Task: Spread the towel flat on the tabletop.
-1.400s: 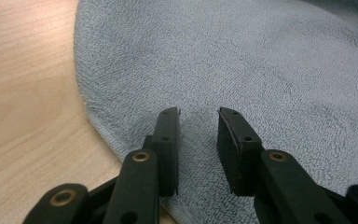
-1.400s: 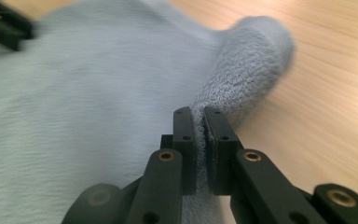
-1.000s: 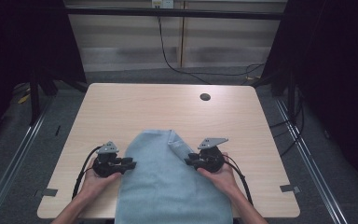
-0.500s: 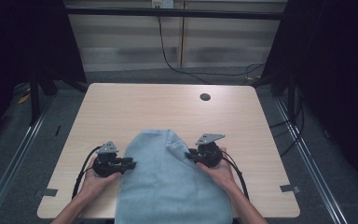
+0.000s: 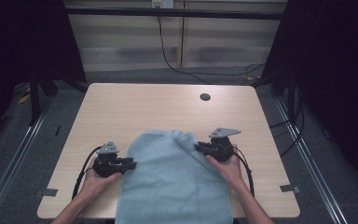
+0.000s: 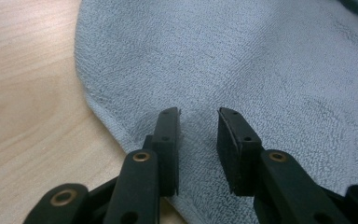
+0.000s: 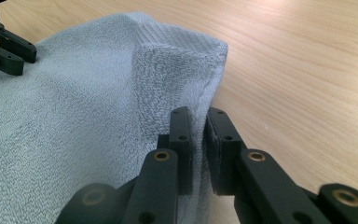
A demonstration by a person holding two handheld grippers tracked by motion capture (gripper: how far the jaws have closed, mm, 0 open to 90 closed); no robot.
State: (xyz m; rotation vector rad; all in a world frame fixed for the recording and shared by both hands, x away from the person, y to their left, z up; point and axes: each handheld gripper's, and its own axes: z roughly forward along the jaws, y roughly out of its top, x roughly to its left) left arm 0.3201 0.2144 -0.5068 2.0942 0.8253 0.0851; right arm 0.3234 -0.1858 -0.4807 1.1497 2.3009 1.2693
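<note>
While our left claw [image 5: 131, 164] rests part open on the towel's [image 5: 172, 186] left edge, gripping nothing, the right claw [image 5: 198, 148] has just closed on the raised right edge. We should hold the left side flat and draw the fold across evenly. One towel, two claws, one table [image 5: 135, 107].

1 towel [image 5: 172, 182], 2 grippers, 1 table [image 5: 135, 107].

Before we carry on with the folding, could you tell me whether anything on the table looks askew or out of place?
The light blue terry towel lies crooked and hangs over the near edge of the pale wooden table; its far right corner is doubled over, pinched in the right gripper.
</note>
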